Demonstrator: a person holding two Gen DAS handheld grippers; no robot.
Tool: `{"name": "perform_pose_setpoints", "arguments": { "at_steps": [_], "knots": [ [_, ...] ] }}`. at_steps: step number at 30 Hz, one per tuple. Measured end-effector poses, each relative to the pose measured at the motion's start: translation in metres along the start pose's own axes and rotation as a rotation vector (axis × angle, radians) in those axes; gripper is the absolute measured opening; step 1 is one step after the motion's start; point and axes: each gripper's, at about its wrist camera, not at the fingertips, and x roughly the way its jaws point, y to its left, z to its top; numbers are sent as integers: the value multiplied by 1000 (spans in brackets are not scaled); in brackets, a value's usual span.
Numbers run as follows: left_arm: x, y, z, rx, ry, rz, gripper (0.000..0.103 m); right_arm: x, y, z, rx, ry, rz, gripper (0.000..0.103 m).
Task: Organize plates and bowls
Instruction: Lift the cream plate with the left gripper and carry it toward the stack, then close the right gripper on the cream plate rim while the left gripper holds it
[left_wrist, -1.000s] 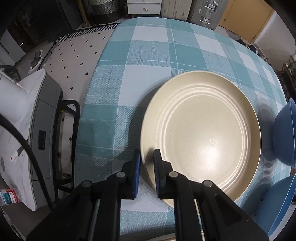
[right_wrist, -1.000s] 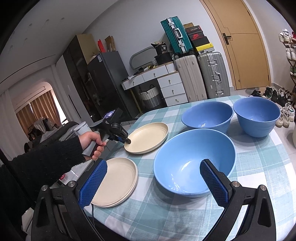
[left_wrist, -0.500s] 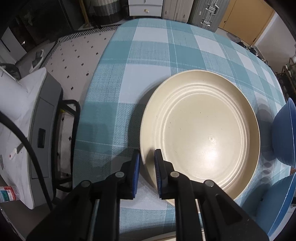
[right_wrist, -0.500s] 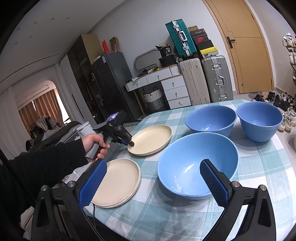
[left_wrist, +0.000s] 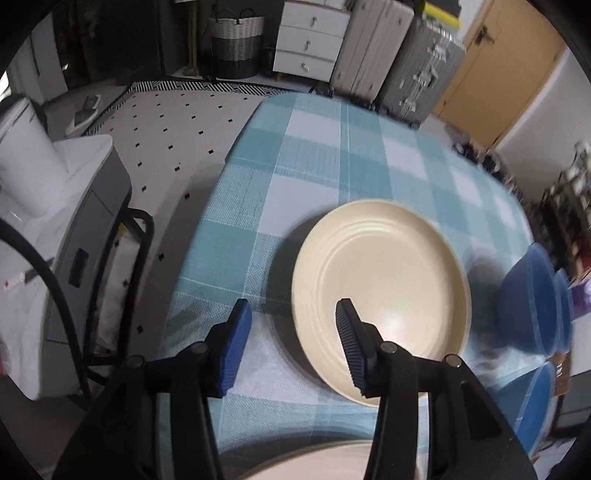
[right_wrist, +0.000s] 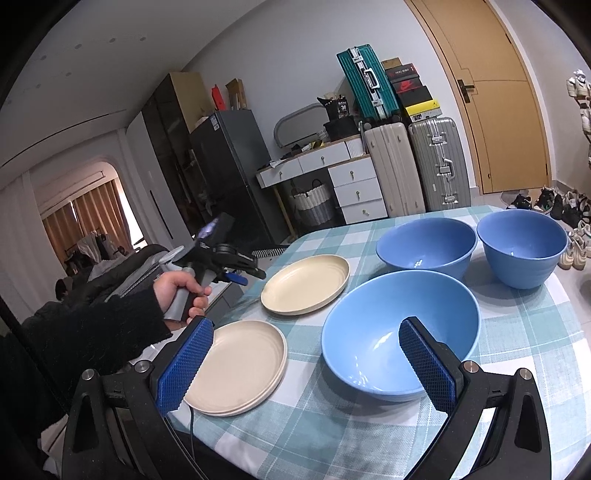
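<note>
A cream plate (left_wrist: 384, 280) (right_wrist: 306, 282) lies alone on the checked tablecloth. My left gripper (left_wrist: 293, 341) is open and empty, drawn back just left of and above the plate's near rim; it also shows in the right wrist view (right_wrist: 251, 275). A stack of cream plates (right_wrist: 242, 363) lies near the table's front edge; its rim shows in the left wrist view (left_wrist: 314, 459). My right gripper (right_wrist: 304, 363) is open and empty, above a large blue bowl (right_wrist: 400, 332). Two smaller blue bowls (right_wrist: 426, 245) (right_wrist: 522, 253) stand behind it.
The table (left_wrist: 332, 155) has a rounded edge on the left with a grey appliance (left_wrist: 74, 236) and a black cable beside it. Suitcases (right_wrist: 417, 170), a drawer unit and a door stand beyond the table. Shoes lie on the floor at right.
My left gripper has let go of the lone cream plate's rim, opened wide and pulled back and up. The plate now lies flat on the cloth. The right gripper has hardly moved.
</note>
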Motion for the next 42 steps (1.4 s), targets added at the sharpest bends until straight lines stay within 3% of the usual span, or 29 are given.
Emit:
{"name": "perform_pose_setpoints", "arguments": {
  "at_steps": [5, 7, 9, 12, 15, 17, 23, 27, 31, 36, 42],
  "knots": [
    [-18, 8, -5, -38, -14, -26, 51, -8, 6, 5, -6, -59, 8, 102],
    [-26, 6, -7, -25, -33, 25, 56, -7, 11, 15, -3, -57, 19, 103],
    [-35, 6, -10, -7, -65, 55, 60, -4, 21, 36, -24, -45, 36, 102],
    [-50, 9, -12, -6, -109, 72, 80, 0, 38, 71, -42, -48, 49, 102],
    [-69, 12, -15, -33, -171, 55, 81, 10, 58, 109, -80, -52, 72, 102],
    [-79, 12, -17, -39, -199, 51, 82, 23, 68, 131, -86, -40, 28, 102],
    [-109, 9, -28, -47, -313, 86, 82, 96, 75, 167, -97, 132, -69, 102],
    [-114, 5, -30, -30, -336, 119, 82, 164, 65, 174, -120, 410, -193, 102],
    [-107, 5, -30, -11, -343, 96, 83, 204, 64, 176, -95, 557, -184, 102],
    [-82, 1, -21, 36, -265, 96, 83, 262, 69, 178, -195, 693, -177, 102],
    [-41, 0, -10, 101, -135, 100, 83, 326, 39, 160, -109, 855, -171, 102]
  ]
}}
